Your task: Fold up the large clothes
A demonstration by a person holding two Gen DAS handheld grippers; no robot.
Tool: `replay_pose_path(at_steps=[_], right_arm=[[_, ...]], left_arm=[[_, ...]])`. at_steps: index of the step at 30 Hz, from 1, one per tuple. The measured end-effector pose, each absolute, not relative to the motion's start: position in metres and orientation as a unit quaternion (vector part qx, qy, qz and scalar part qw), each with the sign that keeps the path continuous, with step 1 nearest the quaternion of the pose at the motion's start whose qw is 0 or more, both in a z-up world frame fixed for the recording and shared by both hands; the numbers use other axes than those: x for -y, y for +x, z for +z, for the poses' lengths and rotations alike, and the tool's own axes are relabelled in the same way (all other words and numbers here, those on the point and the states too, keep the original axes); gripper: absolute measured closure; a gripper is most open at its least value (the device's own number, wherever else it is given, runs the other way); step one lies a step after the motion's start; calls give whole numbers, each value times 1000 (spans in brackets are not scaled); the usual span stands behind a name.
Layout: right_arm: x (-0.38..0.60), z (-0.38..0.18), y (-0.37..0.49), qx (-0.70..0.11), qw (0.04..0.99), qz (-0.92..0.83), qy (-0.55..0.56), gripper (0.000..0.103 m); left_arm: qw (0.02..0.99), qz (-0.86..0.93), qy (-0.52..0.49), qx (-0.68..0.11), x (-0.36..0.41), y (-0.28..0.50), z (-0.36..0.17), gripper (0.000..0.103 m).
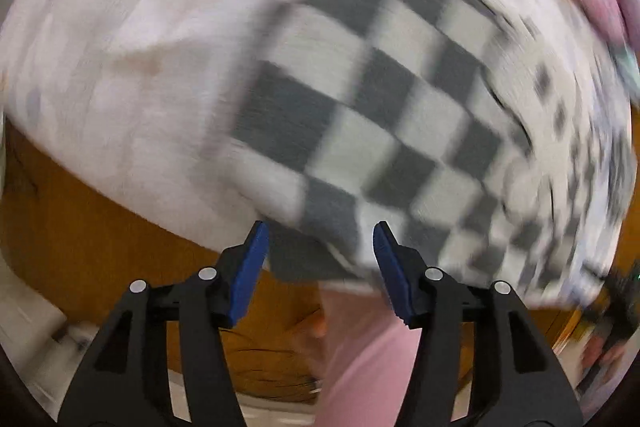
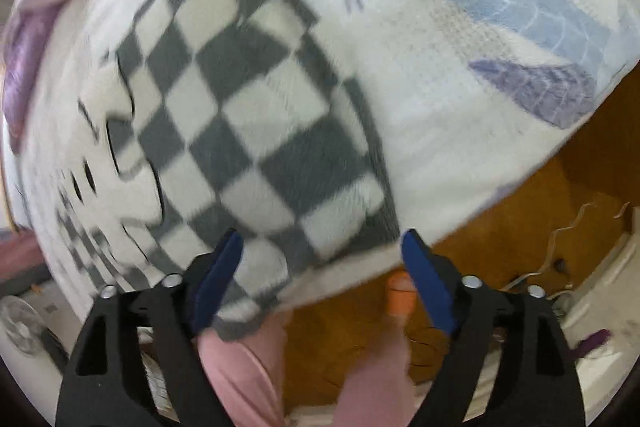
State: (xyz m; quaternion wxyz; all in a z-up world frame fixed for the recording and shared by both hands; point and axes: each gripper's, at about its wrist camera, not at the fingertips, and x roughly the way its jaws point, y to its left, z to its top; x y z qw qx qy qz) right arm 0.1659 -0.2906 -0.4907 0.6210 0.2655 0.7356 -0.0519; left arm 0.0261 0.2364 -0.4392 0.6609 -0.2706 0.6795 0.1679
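A fleece garment in grey and white checks [image 1: 380, 87] lies spread on a bed, its near edge close to the bed's side. In the right wrist view the same garment [image 2: 248, 99] shows a white cartoon face [image 2: 120, 155] at its left. My left gripper [image 1: 320, 231] hangs open over the garment's near corner, blue pads apart and not pressing the cloth. My right gripper [image 2: 322, 235] is open wider over the near hem, and nothing is pinched. Both views are blurred.
The bed has a white sheet [image 1: 120, 47] with blue and purple prints [image 2: 532, 95]. A pink and purple cloth heap [image 2: 32, 27] sits at the far side. Below are an orange-brown floor [image 2: 540, 207], a person's pink trouser legs [image 2: 240, 367], a fan [image 2: 20, 323] and cables [image 2: 560, 247].
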Motion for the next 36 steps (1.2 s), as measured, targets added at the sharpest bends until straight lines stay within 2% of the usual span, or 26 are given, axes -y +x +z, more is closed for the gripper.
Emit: replay_pose_path(at_steps=[1, 2, 3, 4, 5, 6, 7, 10, 13, 16, 17, 18, 19, 20, 22, 26, 33, 34, 35, 36], right_arm=[[296, -510, 169, -742, 602, -60, 289, 18], [299, -523, 173, -737, 594, -58, 318, 37], [298, -528, 177, -736, 588, -64, 329, 53], [299, -529, 179, -738, 583, -86, 330, 61], [301, -524, 181, -736, 585, -91, 329, 76], [302, -514, 183, -734, 593, -91, 320, 84], [304, -499, 183, -726, 611, -87, 304, 87], [323, -494, 174, -717, 616, -77, 316, 88], [330, -522, 175, -729, 611, -95, 295, 88], [316, -530, 194, -755, 599, -103, 245, 80], [314, -523, 199, -770, 588, -105, 224, 65], [309, -513, 203, -776, 586, -102, 208, 53], [310, -498, 204, -770, 599, -94, 200, 36], [314, -477, 206, -754, 622, -88, 192, 30], [320, -451, 212, -735, 649, -86, 177, 25], [319, -437, 255, -710, 671, -57, 206, 25], [271, -470, 363, -695, 690, -43, 197, 25], [270, -477, 374, -693, 693, -48, 192, 36], [262, -491, 381, -693, 697, -54, 175, 55], [260, -501, 386, -697, 695, -54, 166, 62]], left_arm=[[649, 198, -308, -667, -249, 22, -453, 49], [637, 211, -332, -662, -257, 17, -463, 57], [616, 210, -389, -652, -267, 12, -479, 83], [605, 219, -414, -644, -271, 11, -484, 85], [601, 224, -418, -643, -271, 12, -482, 88], [608, 218, -403, -648, -268, 15, -474, 90], [618, 210, -382, -654, -263, 17, -466, 90], [640, 189, -323, -671, -246, 18, -448, 90], [631, 199, -310, -683, -241, 22, -468, 89], [617, 198, -283, -707, -236, 38, -481, 83], [607, 188, -276, -721, -235, 44, -475, 80], [598, 181, -269, -733, -235, 51, -467, 63], [597, 176, -262, -737, -237, 55, -457, 46], [613, 169, -251, -729, -239, 58, -439, 44], [645, 160, -235, -709, -233, 79, -413, 38], [664, 171, -238, -688, -250, 106, -392, 37], [703, 165, -241, -648, -277, 192, -419, 40], [711, 155, -241, -642, -275, 207, -421, 55], [711, 145, -229, -649, -277, 220, -434, 67], [703, 155, -208, -662, -274, 227, -453, 83]])
